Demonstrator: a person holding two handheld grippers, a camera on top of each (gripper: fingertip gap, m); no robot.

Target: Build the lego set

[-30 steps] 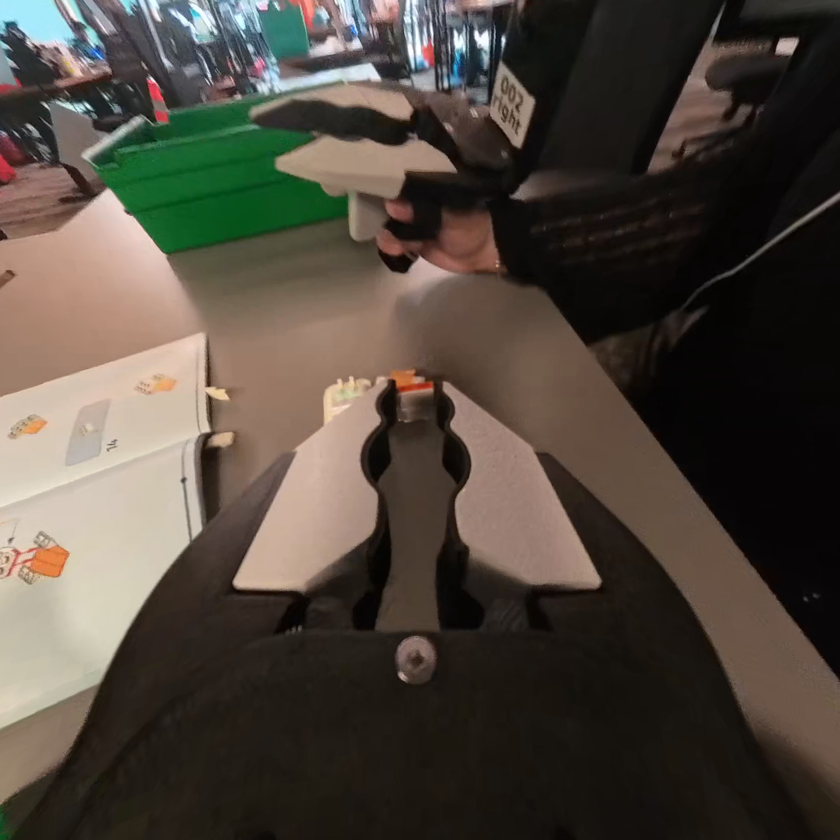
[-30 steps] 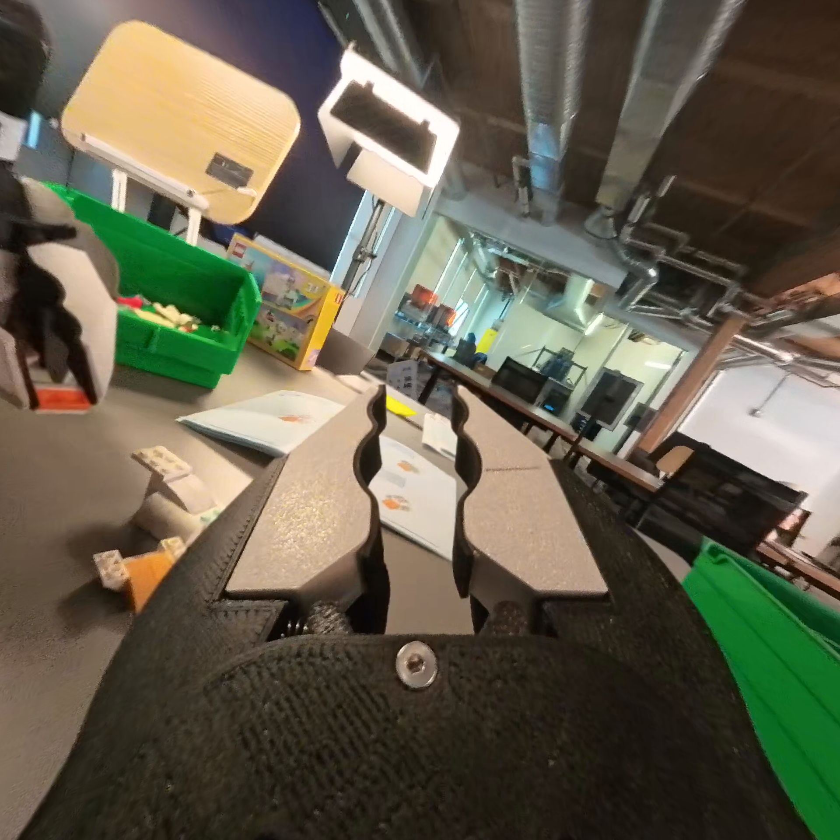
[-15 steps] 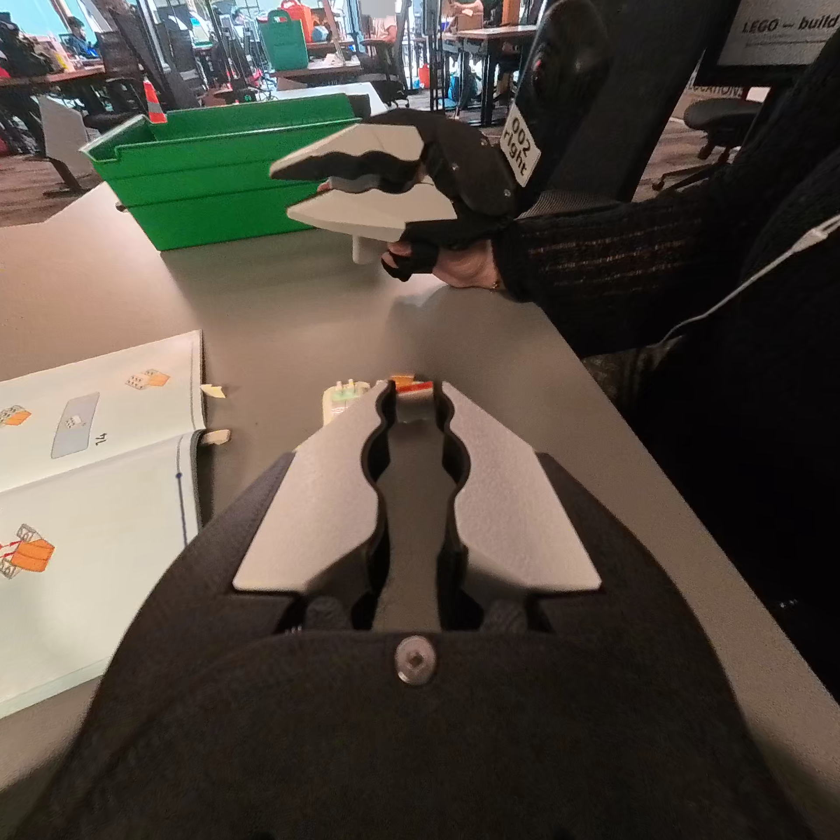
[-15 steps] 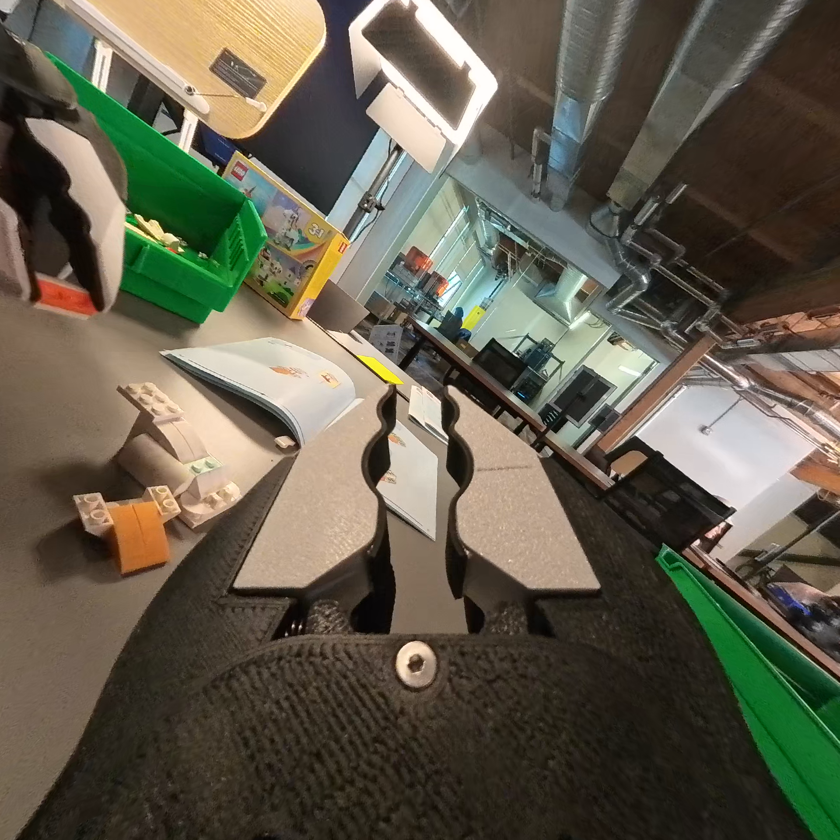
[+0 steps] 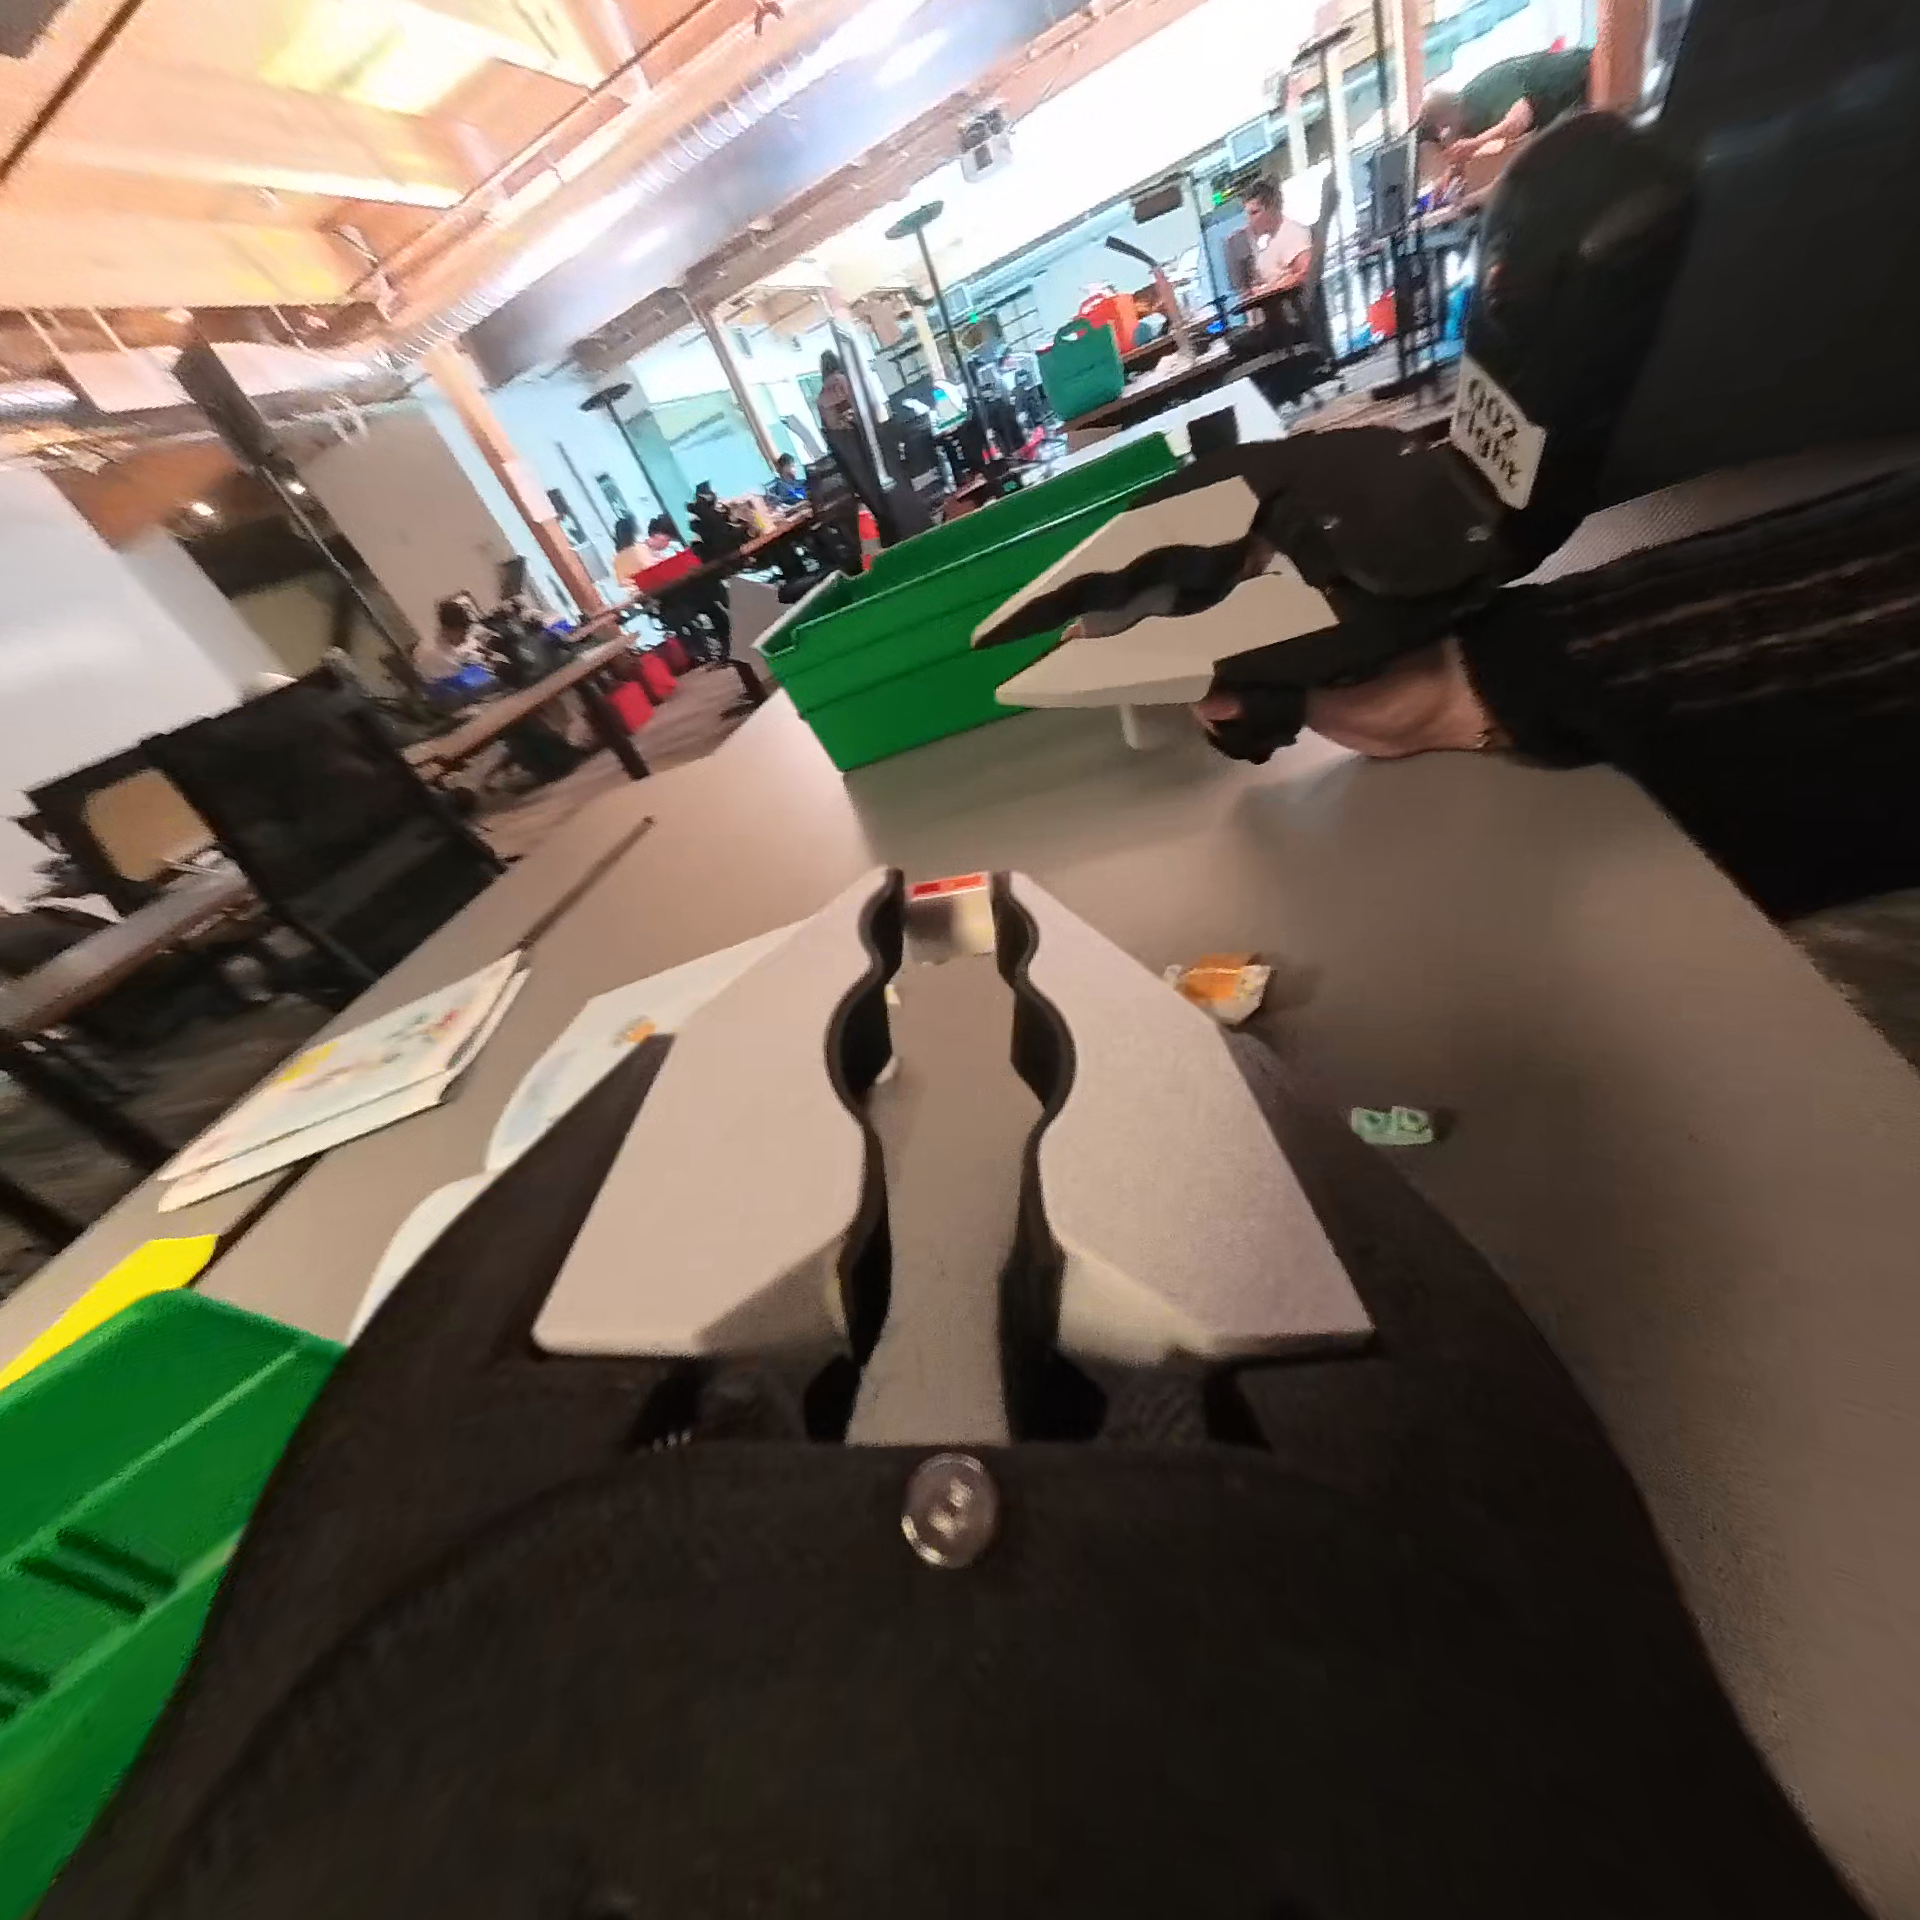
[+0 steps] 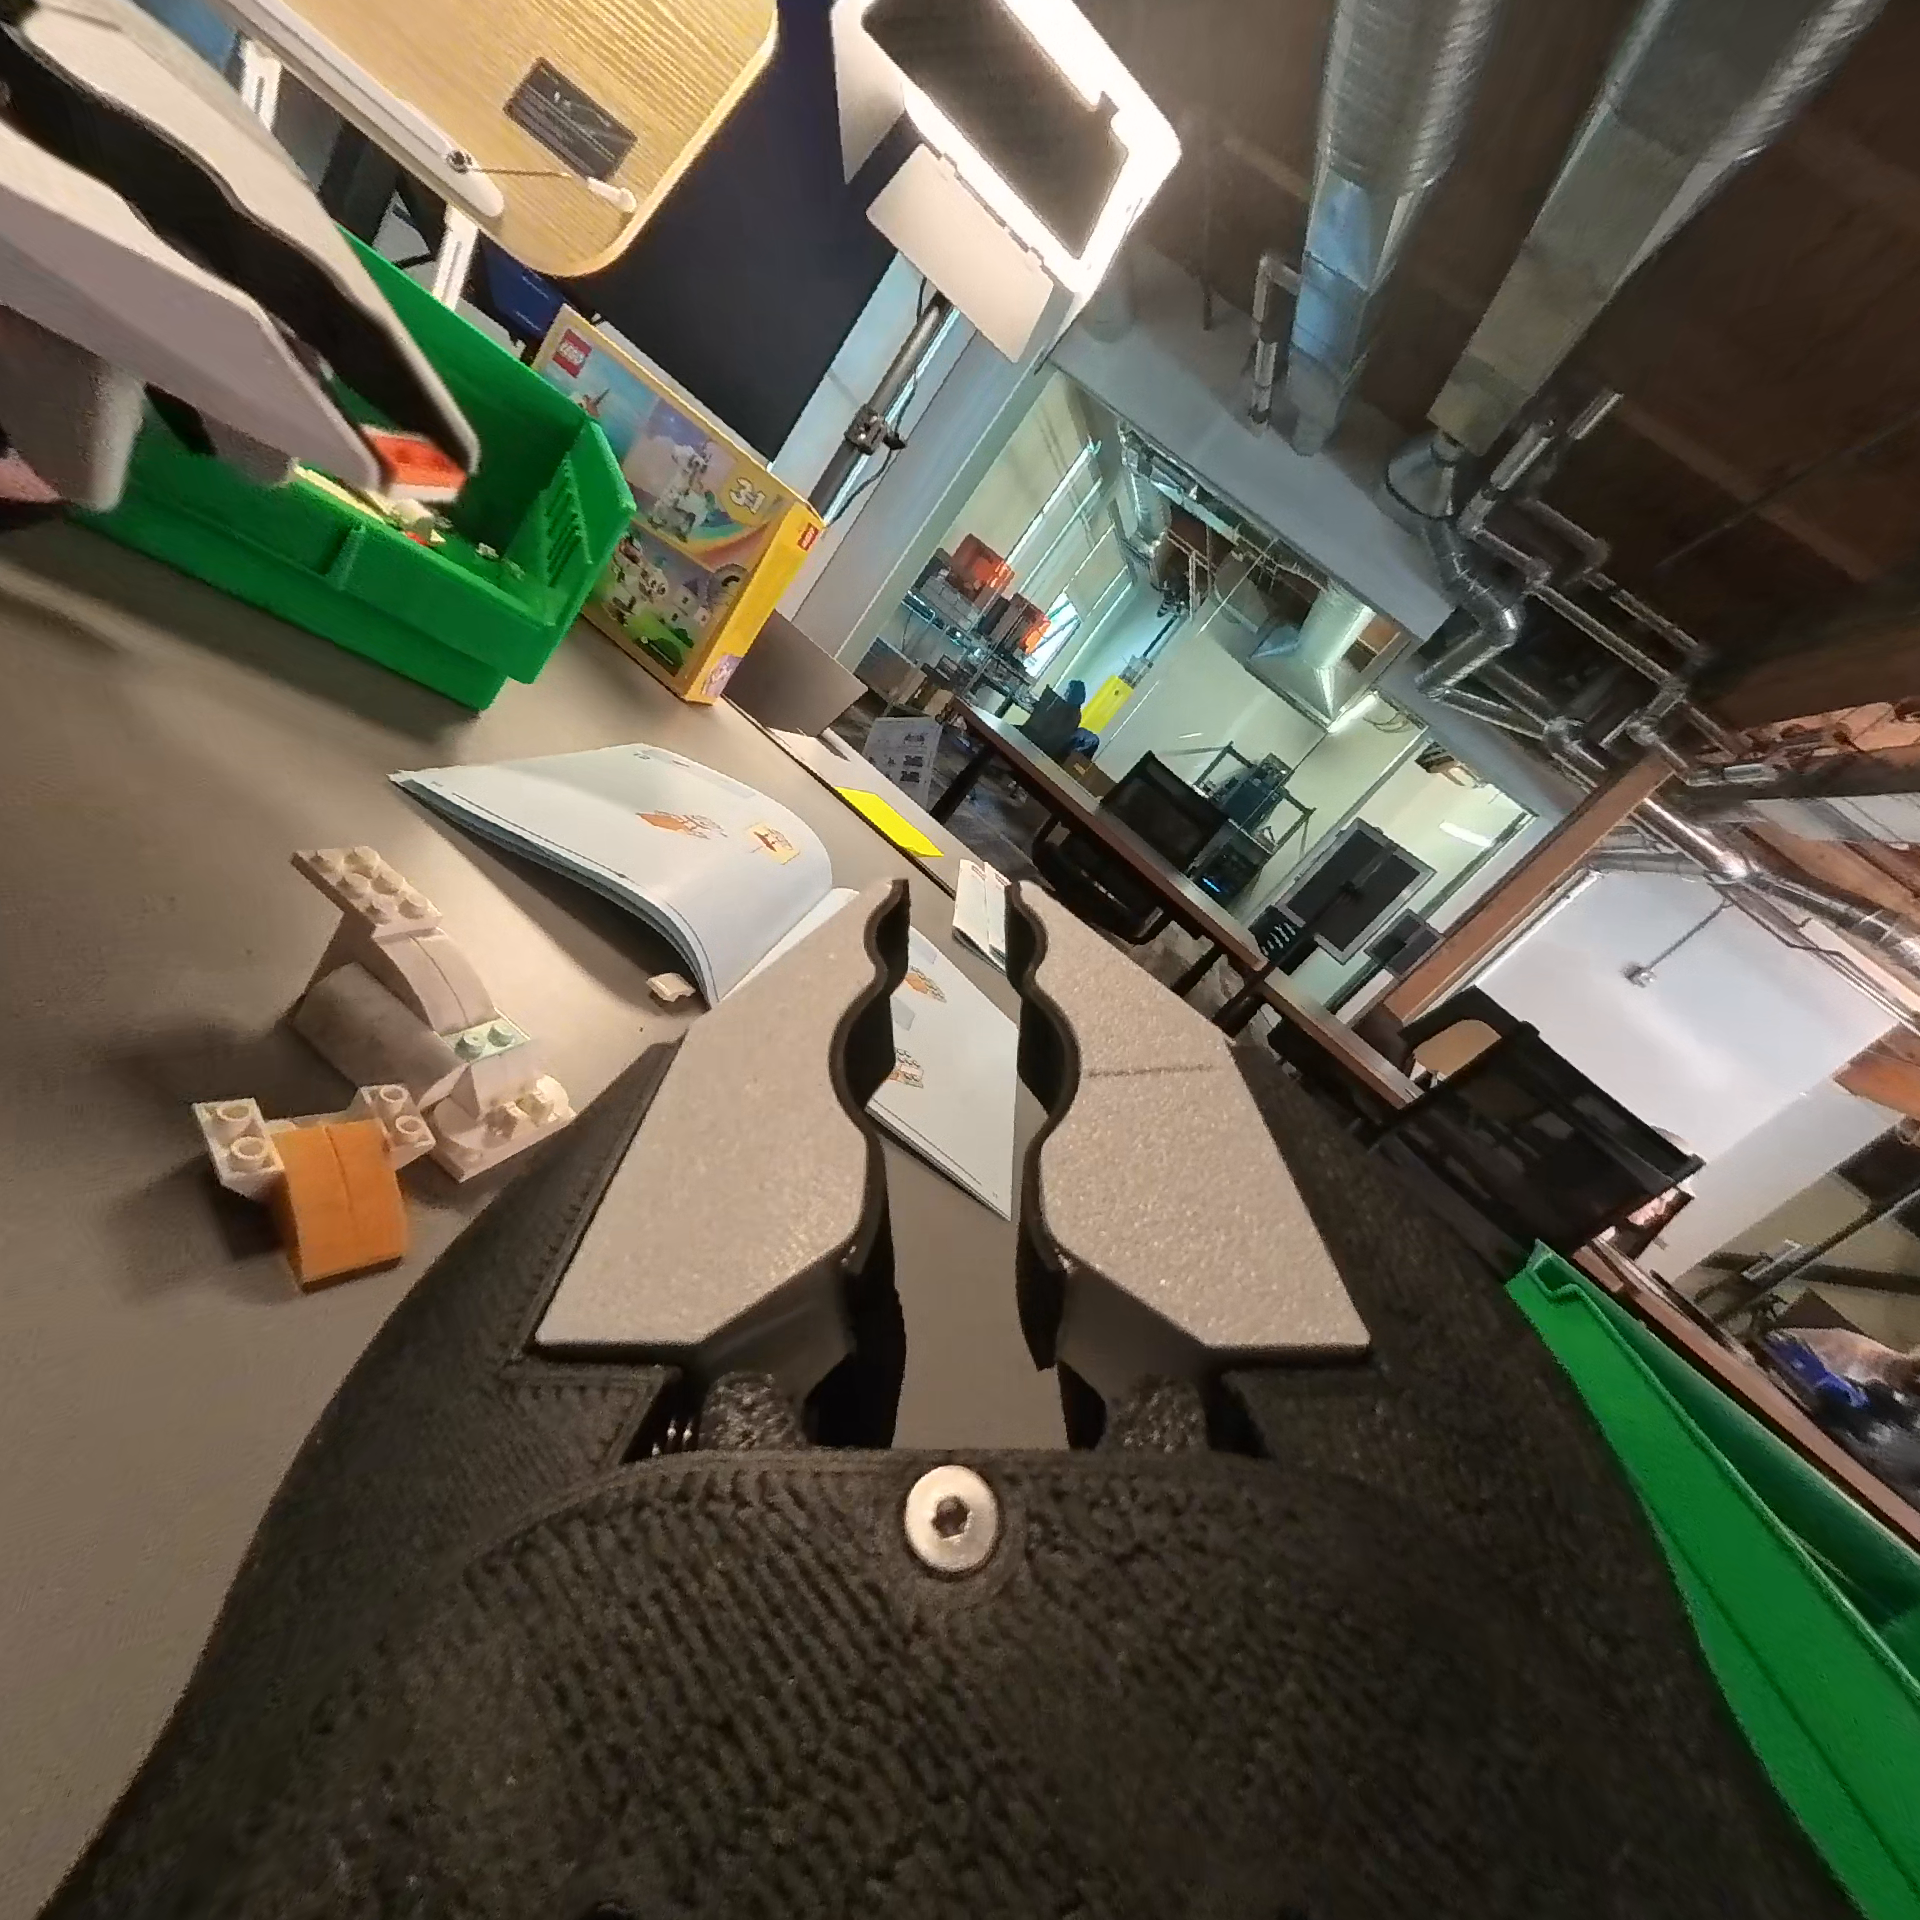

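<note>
My left gripper [image 5: 948,904] is shut on a small red and white brick [image 5: 943,923], held in the air above the grey table [image 5: 1455,935]. It also shows in the right wrist view [image 6: 421,462], top left, in front of a green bin. My right gripper [image 6: 956,902] is open and empty, low over the table; it shows in the left wrist view [image 5: 1023,655] at the upper right. A partly built white model [image 6: 416,997] with an orange curved piece [image 6: 338,1205] lies on the table left of the right gripper.
An open instruction booklet [image 6: 675,842] lies ahead of the right gripper. A green bin of bricks [image 6: 457,613] and a set box [image 6: 696,561] stand behind it. Another green bin [image 5: 914,644] sits far right. Small loose pieces [image 5: 1392,1122] lie on the table. Across from one pair of fingers to the other is roughly 12 cm.
My left gripper has lifted and tilted up with the brick, away from the model. In the right wrist view it has moved right, in front of the green bin. The right gripper stays open.
</note>
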